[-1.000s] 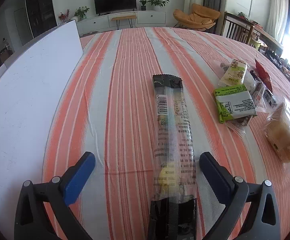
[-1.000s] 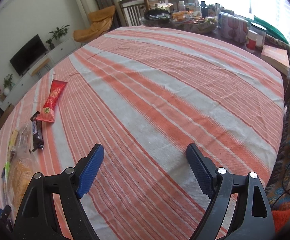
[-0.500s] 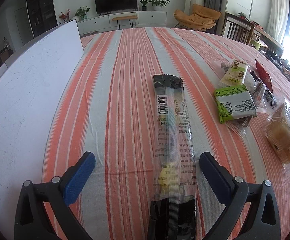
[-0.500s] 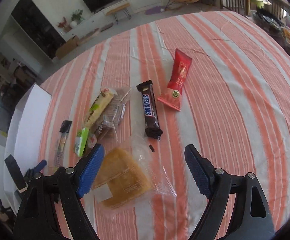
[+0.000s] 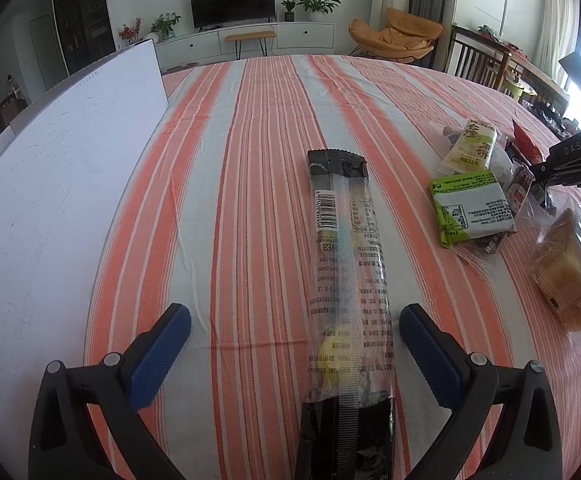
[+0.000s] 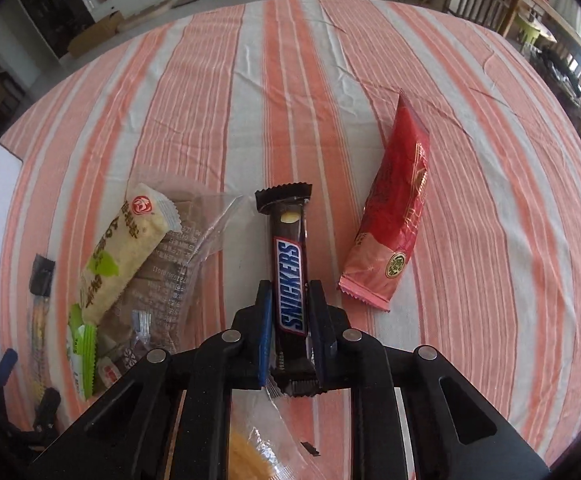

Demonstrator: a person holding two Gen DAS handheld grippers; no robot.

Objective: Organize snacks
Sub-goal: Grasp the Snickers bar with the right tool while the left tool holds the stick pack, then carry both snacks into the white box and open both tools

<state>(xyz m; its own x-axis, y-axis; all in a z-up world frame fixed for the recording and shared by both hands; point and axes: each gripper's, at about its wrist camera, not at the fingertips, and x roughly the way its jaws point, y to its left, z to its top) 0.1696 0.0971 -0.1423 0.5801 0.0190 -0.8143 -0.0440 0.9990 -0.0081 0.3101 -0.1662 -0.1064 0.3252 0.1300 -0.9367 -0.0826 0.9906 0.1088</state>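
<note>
My right tongs are clamped on the Snickers bar; the jaws have just been closing, and both blue pads now press the wrapper's long sides near its lower end. The bar points away from me along the striped tablecloth; I cannot tell whether it is lifted off the cloth.

Just to its right lies a red snack packet, tilted, apart from the bar. To its left a cream-and-green wrapped bar rests on top of a clear bag of brown biscuits. A clear bag with a yellow cake sits below the tongs at the lower edge of the view.

My left tongs stand wide apart, pads touching nothing. A long clear-and-black snack packet lies lengthwise between them on the cloth. Further right are a green-and-white packet and a bagged sponge cake. A white board lies along the table's left side.
</note>
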